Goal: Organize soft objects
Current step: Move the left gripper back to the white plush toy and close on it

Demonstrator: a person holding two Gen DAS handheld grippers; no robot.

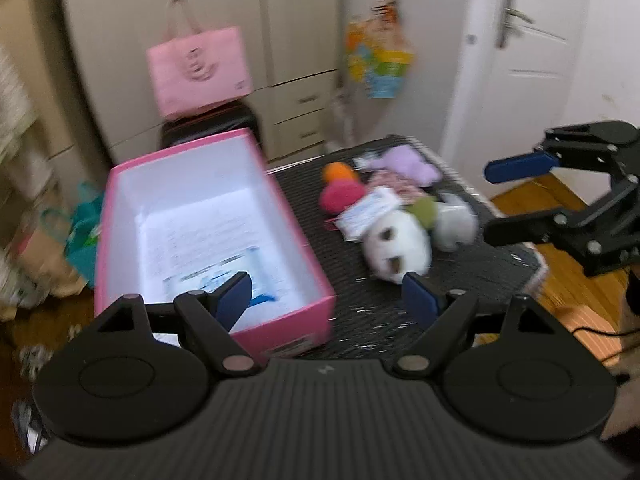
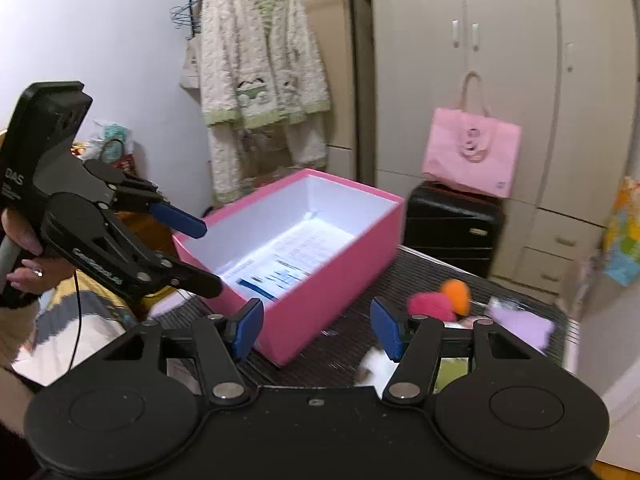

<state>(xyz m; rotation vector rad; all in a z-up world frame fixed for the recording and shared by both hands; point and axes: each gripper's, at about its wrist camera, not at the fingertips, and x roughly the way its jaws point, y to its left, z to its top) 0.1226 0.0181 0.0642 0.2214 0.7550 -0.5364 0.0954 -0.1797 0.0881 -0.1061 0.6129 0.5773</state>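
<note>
An open pink box (image 1: 120,216) with a white inside and a printed sheet on its floor stands on a dark woven table (image 1: 368,312); it also shows in the right wrist view (image 2: 320,308). Soft toys lie in a pile to its right: a white plush (image 1: 396,248), a magenta ball (image 1: 340,196), an orange ball (image 1: 338,170), a purple plush (image 1: 404,162), a grey plush (image 1: 454,220). My left gripper (image 1: 328,296) is open and empty, near the box's front corner. My right gripper (image 2: 316,328) is open and empty, above the table beside the toys.
A pink tote bag (image 1: 198,72) sits on a black suitcase (image 2: 452,228) behind the table. Wardrobe doors, a white door (image 1: 532,60) and a hanging robe (image 2: 260,80) stand around. Bags lie on the floor at left (image 1: 80,224).
</note>
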